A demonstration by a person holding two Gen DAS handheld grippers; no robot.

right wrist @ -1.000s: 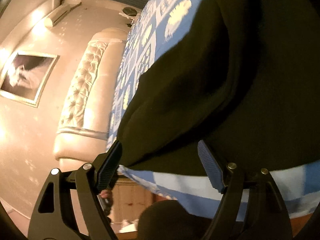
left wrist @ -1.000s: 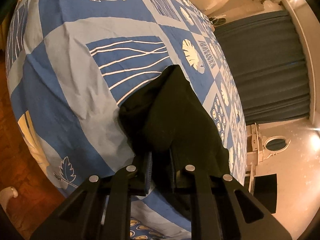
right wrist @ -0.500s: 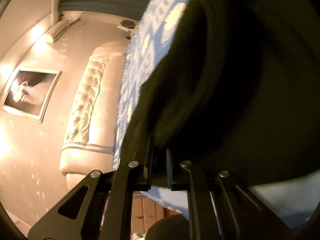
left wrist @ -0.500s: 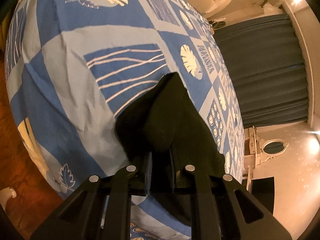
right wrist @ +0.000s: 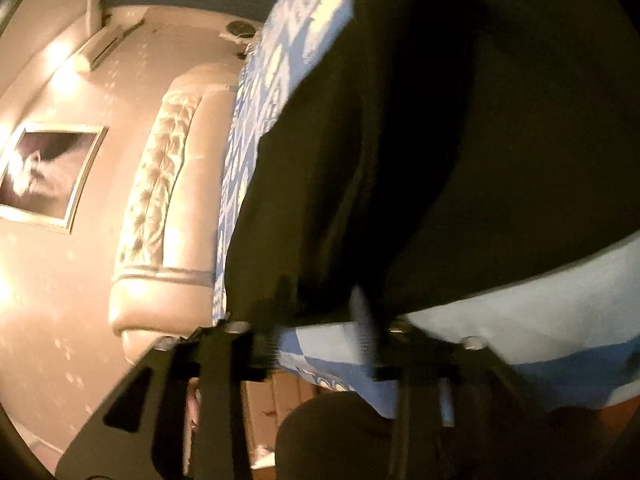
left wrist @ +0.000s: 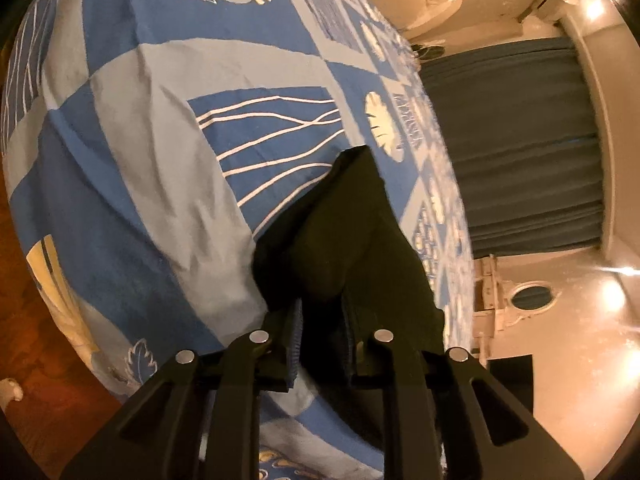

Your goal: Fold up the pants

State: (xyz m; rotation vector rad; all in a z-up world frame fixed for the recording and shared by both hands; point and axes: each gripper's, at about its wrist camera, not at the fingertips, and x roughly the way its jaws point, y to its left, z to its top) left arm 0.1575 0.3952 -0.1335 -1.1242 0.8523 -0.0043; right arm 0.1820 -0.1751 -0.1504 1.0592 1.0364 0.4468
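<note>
Black pants [left wrist: 352, 232] lie bunched on a blue patterned bed cover [left wrist: 140, 160] near the bed's edge. My left gripper [left wrist: 322, 312] holds a fold of them, and black cloth fills the narrow gap between its jaws, which are starting to open. In the right wrist view the pants [right wrist: 440, 140] fill the upper right as a dark mass. My right gripper [right wrist: 320, 320] is blurred and its jaws are opening. The hem of the pants sits at its fingertips, with bed cover [right wrist: 520, 320] showing between them. Its pads do not press on the cloth.
A tufted beige headboard [right wrist: 160, 184] and a framed picture [right wrist: 44, 176] stand at the bed's far end. Blue curtains [left wrist: 520, 140] and a white unit with an oval mirror [left wrist: 528, 300] line the wall. Wooden floor [left wrist: 24, 340] borders the bed.
The right gripper went from wide open to shut on the pants' edge, and now stands apart again. The left jaws' gap has widened slightly, with the cloth still in it.
</note>
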